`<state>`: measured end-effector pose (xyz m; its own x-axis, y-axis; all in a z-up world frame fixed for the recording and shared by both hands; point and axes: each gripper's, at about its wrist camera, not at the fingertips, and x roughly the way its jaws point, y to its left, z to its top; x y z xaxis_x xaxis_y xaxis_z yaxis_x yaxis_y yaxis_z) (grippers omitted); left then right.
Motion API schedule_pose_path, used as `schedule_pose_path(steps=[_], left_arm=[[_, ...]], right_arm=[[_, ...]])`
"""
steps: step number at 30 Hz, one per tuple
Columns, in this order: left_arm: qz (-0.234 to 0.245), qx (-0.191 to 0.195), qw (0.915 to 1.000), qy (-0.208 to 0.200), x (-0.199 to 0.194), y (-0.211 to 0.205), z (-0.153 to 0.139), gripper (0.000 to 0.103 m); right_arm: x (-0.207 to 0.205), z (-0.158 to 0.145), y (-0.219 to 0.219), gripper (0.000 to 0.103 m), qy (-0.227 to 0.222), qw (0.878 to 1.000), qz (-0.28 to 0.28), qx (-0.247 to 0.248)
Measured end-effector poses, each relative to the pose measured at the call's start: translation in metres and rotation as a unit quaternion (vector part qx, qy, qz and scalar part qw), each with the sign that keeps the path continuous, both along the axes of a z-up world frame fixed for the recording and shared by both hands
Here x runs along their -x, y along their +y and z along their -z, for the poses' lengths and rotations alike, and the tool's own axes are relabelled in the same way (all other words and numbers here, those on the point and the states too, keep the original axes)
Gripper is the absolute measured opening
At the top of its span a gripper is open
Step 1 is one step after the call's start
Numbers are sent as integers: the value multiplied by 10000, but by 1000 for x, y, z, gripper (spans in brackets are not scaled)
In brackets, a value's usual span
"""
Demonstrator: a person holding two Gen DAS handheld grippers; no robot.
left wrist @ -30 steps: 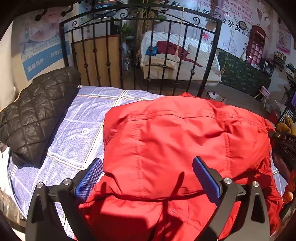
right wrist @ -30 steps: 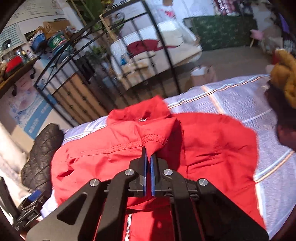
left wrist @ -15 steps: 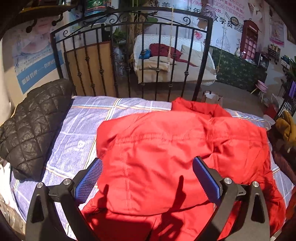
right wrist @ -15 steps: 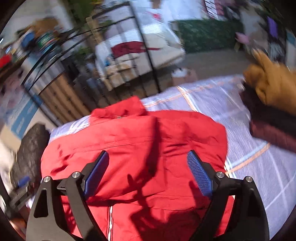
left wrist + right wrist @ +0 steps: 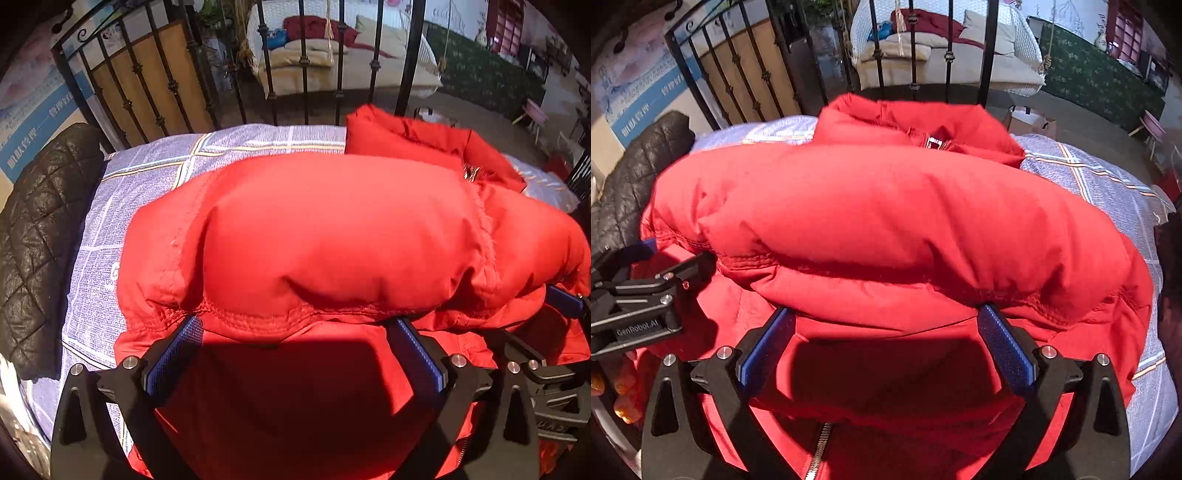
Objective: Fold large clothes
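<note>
A puffy red jacket (image 5: 332,229) lies on the bed, sleeves folded across its front, collar (image 5: 402,136) toward the iron rail. It also shows in the right wrist view (image 5: 886,221), zipper (image 5: 820,450) near the bottom edge. My left gripper (image 5: 293,343) is open, low over the near part of the jacket, blue pads on either side of the folded sleeve's edge. My right gripper (image 5: 886,339) is open and empty, low over the jacket too. Each gripper shows at the side of the other's view: the right one (image 5: 546,369) and the left one (image 5: 639,295).
The bed has a pale blue checked sheet (image 5: 147,177). A black quilted jacket (image 5: 40,229) lies at its left side. A black iron rail (image 5: 303,66) stands at the far end. Orange and dark clothes sit at the left edge (image 5: 624,402).
My right gripper let go of the sleeve and opened. Both grippers dropped low and close over the near part of the jacket, side by side.
</note>
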<state>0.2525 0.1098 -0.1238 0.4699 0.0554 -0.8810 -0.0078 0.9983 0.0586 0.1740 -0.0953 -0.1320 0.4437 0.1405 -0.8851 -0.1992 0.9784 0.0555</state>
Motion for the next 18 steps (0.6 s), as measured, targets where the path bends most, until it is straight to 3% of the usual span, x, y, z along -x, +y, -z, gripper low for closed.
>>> schedule_pose_path(steps=[4, 9, 18], left_arm=[[-60, 228, 9994, 259, -15, 7, 19, 99], [-73, 450, 9979, 453, -26, 14, 38, 99], [-77, 393, 9989, 226, -29, 13, 55, 99]], right_arm=[[-12, 19, 7, 98, 254, 9992, 7, 324], [-22, 35, 3, 99, 560, 9978, 147, 325], [-38, 57, 5, 99, 764, 9956, 341, 414]])
